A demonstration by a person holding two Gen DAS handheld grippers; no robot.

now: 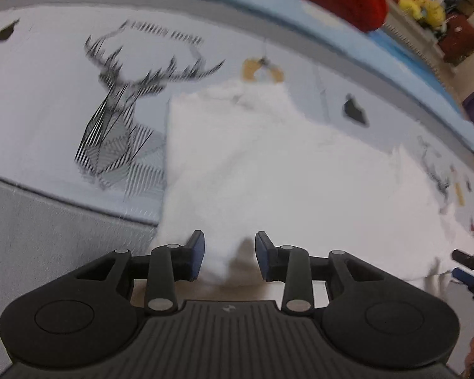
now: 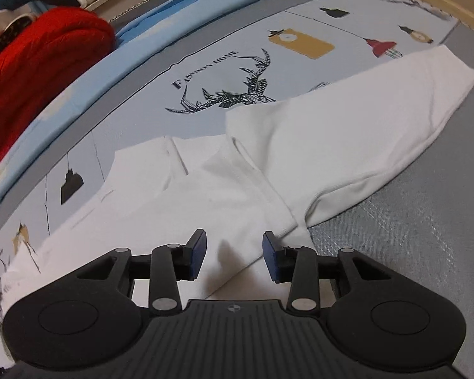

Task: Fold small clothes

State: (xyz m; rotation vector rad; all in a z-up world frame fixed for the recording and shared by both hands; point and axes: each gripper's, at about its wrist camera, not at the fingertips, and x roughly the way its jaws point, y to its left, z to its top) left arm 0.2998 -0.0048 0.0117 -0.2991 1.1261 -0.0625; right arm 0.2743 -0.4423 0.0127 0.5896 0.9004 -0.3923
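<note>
**White garment spread on the printed bed cover, both grippers parted over its near edge**

Nearest the right wrist camera, the right gripper point(image 2: 233, 254) stood with its jaws partly apart, blue pads clear of the cloth. The hem edge of the white garment point(image 2: 237, 189) lay beneath the gap, but nothing was pinched. In the left wrist view the left gripper point(image 1: 229, 255) was likewise partly open. A drooping fold of the same white garment point(image 1: 252, 170) hung between its pads, and the blur left it unclear whether the left pad touched the cloth; the right pad stood apart from it.

The garment lay flat on the bed cover point(image 2: 395, 252), partly on its grey zone and partly on the pale printed zone. From the right wrist camera its body ran from lower left toward the centre. One long sleeve point(image 2: 379, 120) was folded across, its long axis slanting up to the right and its cuff end pointing at the far right corner.

Beyond the garment, the cover bore a geometric stag head point(image 2: 237, 94) with the words "FASHION HOME" point(image 2: 205, 69) arched beside it. Farther still ran a light blue sheet point(image 2: 142, 41), and on it a red knitted item point(image 2: 38, 60).
</note>
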